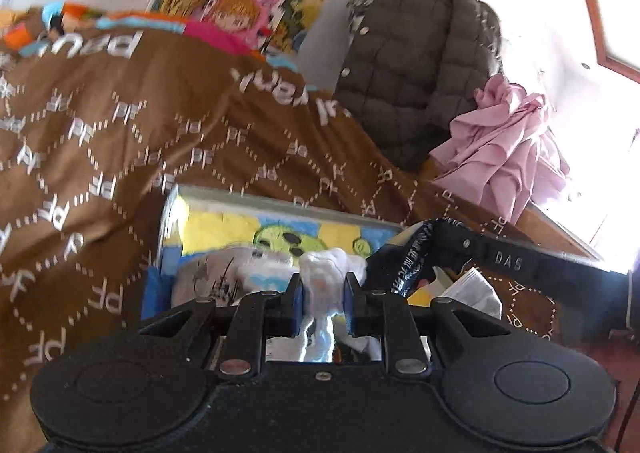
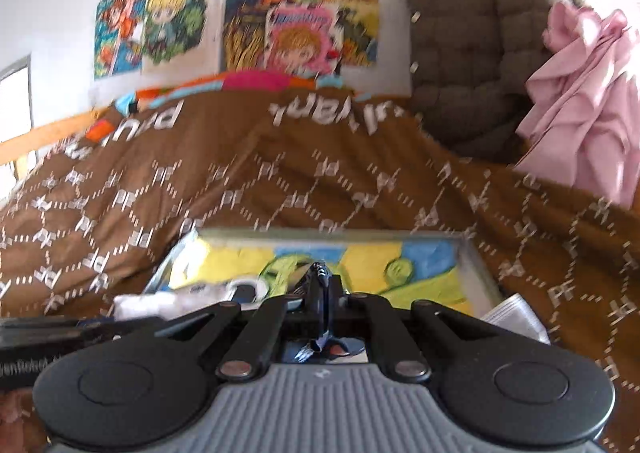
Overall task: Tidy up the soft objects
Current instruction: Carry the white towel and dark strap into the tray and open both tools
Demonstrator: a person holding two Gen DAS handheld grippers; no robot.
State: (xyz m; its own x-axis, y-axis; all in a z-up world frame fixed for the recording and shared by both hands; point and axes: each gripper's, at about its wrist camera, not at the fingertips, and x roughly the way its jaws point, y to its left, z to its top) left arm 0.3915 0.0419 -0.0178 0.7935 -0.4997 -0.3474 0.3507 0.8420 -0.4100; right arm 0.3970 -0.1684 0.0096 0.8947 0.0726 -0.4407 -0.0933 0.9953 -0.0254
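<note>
— Left wrist view?
— Left claw (image 1: 323, 303) closed on a white soft cloth (image 1: 322, 285), bunched between its blue pads. It is held over a yellow-and-blue picture panel (image 1: 224, 229) lying on the bed's brown patterned blanket (image 1: 100, 141). A dark printed fabric (image 1: 404, 265) sits just right of the cloth. A brown quilted jacket (image 1: 412, 65) and pink cloth (image 1: 504, 157) lie toward the bed's far right.

— Right wrist view?
— Right claw (image 2: 325, 305) nearly shut, pinching a thin dark blue fabric (image 2: 320, 281) over the same picture panel (image 2: 424, 277). White fluffy cloth (image 2: 160, 303) lies near the panel's left edge. Blurred; finer detail cannot be told.
</note>
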